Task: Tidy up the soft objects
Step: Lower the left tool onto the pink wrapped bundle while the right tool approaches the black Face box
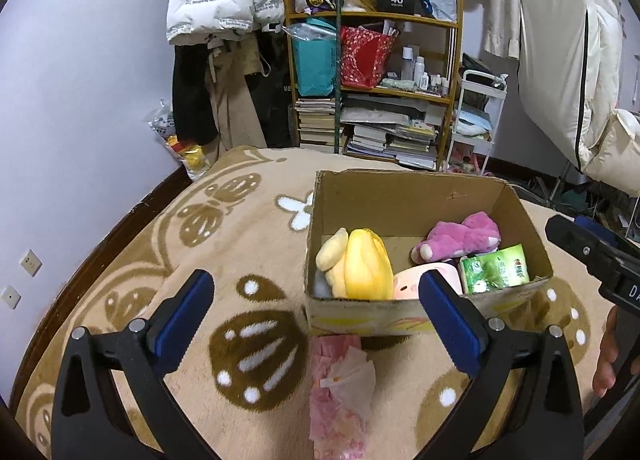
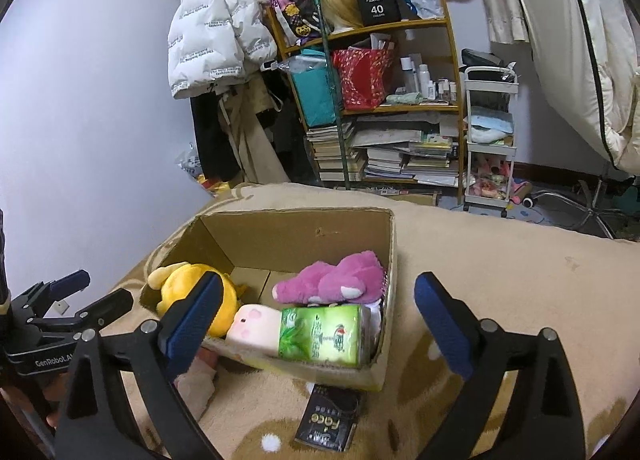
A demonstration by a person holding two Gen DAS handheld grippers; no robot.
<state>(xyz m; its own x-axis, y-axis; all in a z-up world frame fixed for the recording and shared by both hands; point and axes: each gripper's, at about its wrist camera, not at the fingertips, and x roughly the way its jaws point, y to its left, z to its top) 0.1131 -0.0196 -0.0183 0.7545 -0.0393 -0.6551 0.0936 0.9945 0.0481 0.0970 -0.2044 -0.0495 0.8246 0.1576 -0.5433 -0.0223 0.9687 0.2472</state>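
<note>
Pink packet (image 1: 342, 388) on blanket, outside box (image 1: 516, 296), at 6 o'clock below left tool (image 1: 316, 316), long axis 12–6; left nearer. Both tools spread, empty.

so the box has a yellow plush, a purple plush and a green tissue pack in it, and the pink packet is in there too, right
Not quite. The pink packet lies on the blanket in front of the box, not inside it; the left wrist view shows this. The yellow plush, purple plush and green tissue pack are in the box.
</note>
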